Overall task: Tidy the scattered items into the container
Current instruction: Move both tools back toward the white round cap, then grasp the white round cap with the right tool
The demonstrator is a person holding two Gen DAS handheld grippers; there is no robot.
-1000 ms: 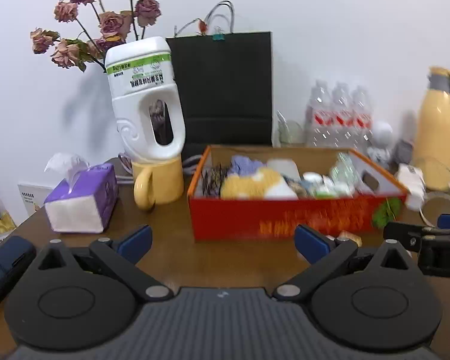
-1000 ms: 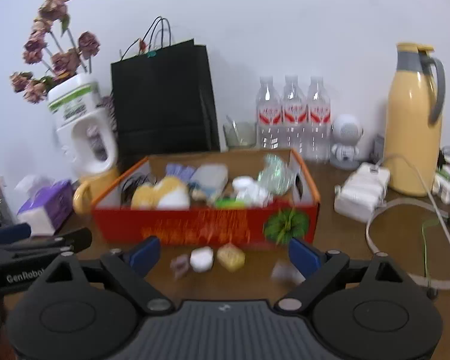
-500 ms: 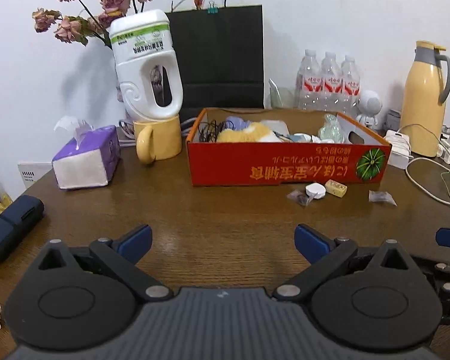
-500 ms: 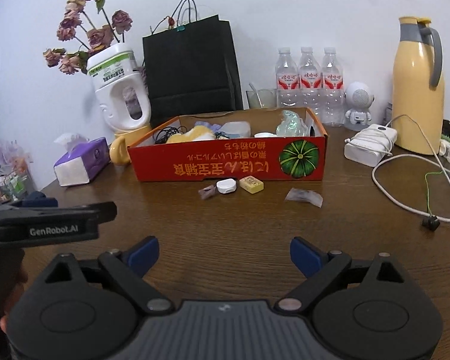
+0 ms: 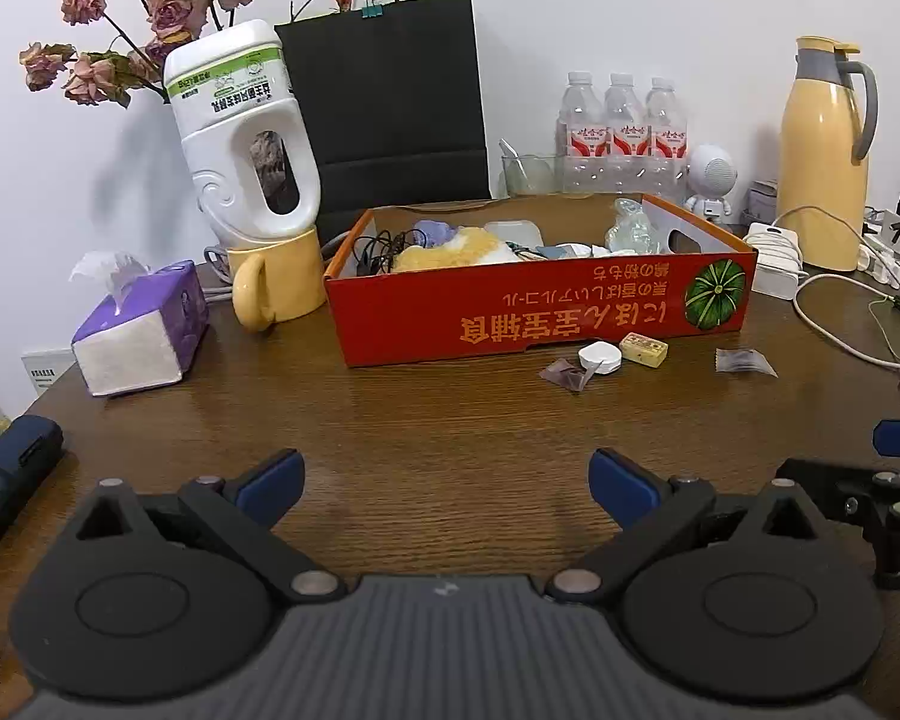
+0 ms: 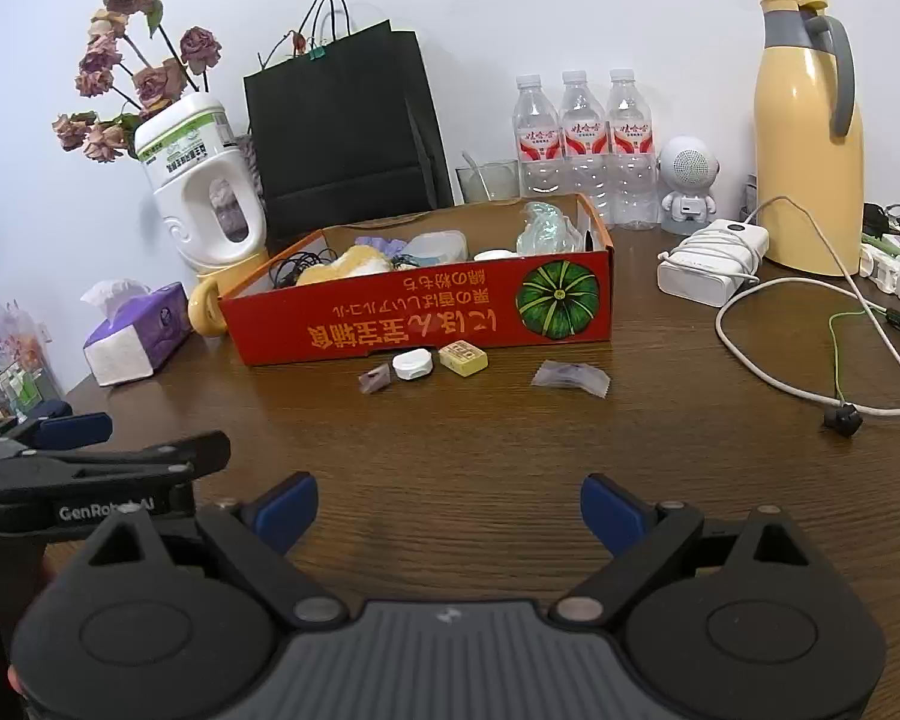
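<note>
**Ana:** Left wrist view first, reading from the left edge: a dark blue case (image 5: 9, 480) lies at the table's rim, then a purple tissue box (image 5: 144, 333), then a yellow mug (image 5: 279, 288) with a white jug (image 5: 243, 138) tipped on top of it and dried roses (image 5: 150, 6) behind.

**Ben:** And the container?

**Ana:** The red cardboard box (image 5: 540, 312) sits mid-table, already holding cables, a yellow plush and some plastic pieces. A black paper bag (image 5: 390, 102) stands behind it.

**Ben:** What lies loose?

**Ana:** Four small things on the wooden table (image 5: 450, 420), just in front of the box's right half: a dark triangular packet (image 5: 564, 373), a white round case (image 5: 599, 357) touching it, a yellow block (image 5: 645, 350) just beside that, and, a little apart to the right, a clear sachet (image 5: 744, 361).

**Ben:** Further right?

**Ana:** Three water bottles (image 5: 624, 132), a small white robot figure (image 5: 713, 177), a white power brick (image 5: 774, 267) wound with cable, and a yellow thermos (image 5: 825, 150).

**Ben:** The claws?

**Ana:** The left gripper (image 5: 444, 483) has its blue pads spread wide with only bare table between them. Right wrist view shows the right gripper (image 6: 449, 513) the same: pads well apart, nothing held. Both hover over the near table, well short of the loose items. The left one appears at that view's left edge, marked GenRobot.AI.
</note>
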